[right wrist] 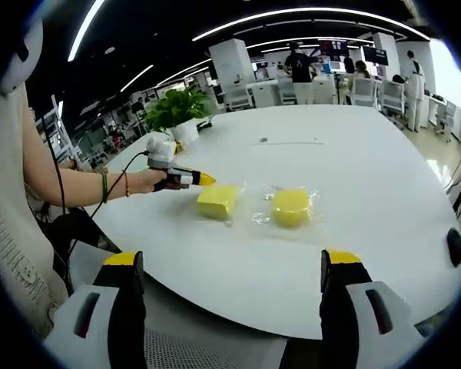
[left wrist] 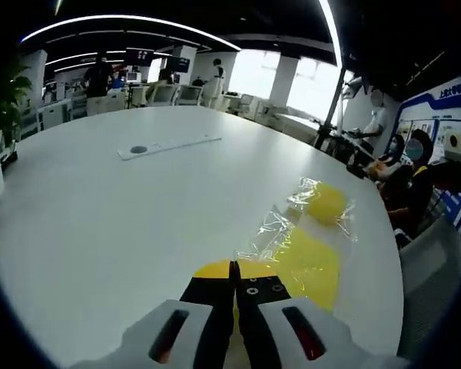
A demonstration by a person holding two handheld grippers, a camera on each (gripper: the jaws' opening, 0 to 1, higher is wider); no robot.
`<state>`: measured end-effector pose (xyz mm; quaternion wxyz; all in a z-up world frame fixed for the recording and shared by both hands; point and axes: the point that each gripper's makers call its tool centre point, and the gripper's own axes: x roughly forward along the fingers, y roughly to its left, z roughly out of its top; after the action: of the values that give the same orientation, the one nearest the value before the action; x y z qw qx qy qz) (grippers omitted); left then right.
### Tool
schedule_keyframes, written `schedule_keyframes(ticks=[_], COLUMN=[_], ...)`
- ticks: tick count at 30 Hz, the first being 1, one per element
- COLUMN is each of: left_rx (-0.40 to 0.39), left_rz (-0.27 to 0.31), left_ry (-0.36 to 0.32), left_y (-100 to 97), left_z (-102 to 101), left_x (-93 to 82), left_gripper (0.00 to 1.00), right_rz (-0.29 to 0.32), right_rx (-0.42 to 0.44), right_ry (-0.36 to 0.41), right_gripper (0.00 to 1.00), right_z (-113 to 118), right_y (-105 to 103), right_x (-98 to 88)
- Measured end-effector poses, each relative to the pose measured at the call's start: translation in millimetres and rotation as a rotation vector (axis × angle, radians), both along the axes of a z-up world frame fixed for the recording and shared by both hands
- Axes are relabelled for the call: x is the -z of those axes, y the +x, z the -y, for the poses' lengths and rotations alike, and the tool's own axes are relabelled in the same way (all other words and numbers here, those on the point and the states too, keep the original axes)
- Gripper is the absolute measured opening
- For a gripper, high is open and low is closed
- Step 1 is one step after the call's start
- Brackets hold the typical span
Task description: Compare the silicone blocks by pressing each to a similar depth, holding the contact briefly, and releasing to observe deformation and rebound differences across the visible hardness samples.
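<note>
The round white surface carried everything, with a potted plant at its far left edge in the right gripper view and a long white strip lying farther out in the left gripper view. On the surface, two yellow silicone samples sat side by side in clear wrappers: a square silicone block on the left and a round silicone block just to its right, apart from each other. The left tongs, held in a person's hand, had their jaws pressed together on nothing, yellow tips just beside the square block's near left edge. In the left gripper view those closed tongs pointed at the square block, the round one beyond. The right tongs stood wide apart, empty, well short of both blocks.
</note>
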<state>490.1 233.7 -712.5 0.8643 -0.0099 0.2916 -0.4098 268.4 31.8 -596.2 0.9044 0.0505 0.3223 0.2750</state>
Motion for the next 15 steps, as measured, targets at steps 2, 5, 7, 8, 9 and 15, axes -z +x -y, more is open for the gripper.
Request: schedule_keyframes(ticks=[2, 5, 7, 8, 9, 15], left_rx=[0.002, 0.002, -0.015, -0.025, -0.053, -0.167], left_rz=[0.008, 0.012, 0.016, 0.014, 0.008, -0.010], left_ry=[-0.003, -0.014, -0.014, -0.013, -0.009, -0.046], left_y=[0.2, -1.0, 0.3, 1.0, 2.7, 3.8], left_z=[1, 0, -3, -4, -9, -31], left_x=[-0.7, -2.6, -3.7, -3.9, -3.5, -13.8], left_gripper=[0.00, 0.00, 0.02, 0.04, 0.06, 0.15], right_rz=[-0.005, -0.001, 0.002, 0.004, 0.005, -0.006], right_rx=[-0.003, -0.007, -0.010, -0.013, -0.016, -0.040], right_ry=[0.002, 0.003, 0.005, 0.008, 0.008, 0.017], right_gripper=[0.89, 0.89, 0.89, 0.89, 0.89, 0.88], right_z=[-1, -2, -3, -3, -4, -5], right_y=[0, 1, 2, 2, 3, -6], right_x=[0.9, -0.1, -0.7, -1.4, -1.5, 0.2])
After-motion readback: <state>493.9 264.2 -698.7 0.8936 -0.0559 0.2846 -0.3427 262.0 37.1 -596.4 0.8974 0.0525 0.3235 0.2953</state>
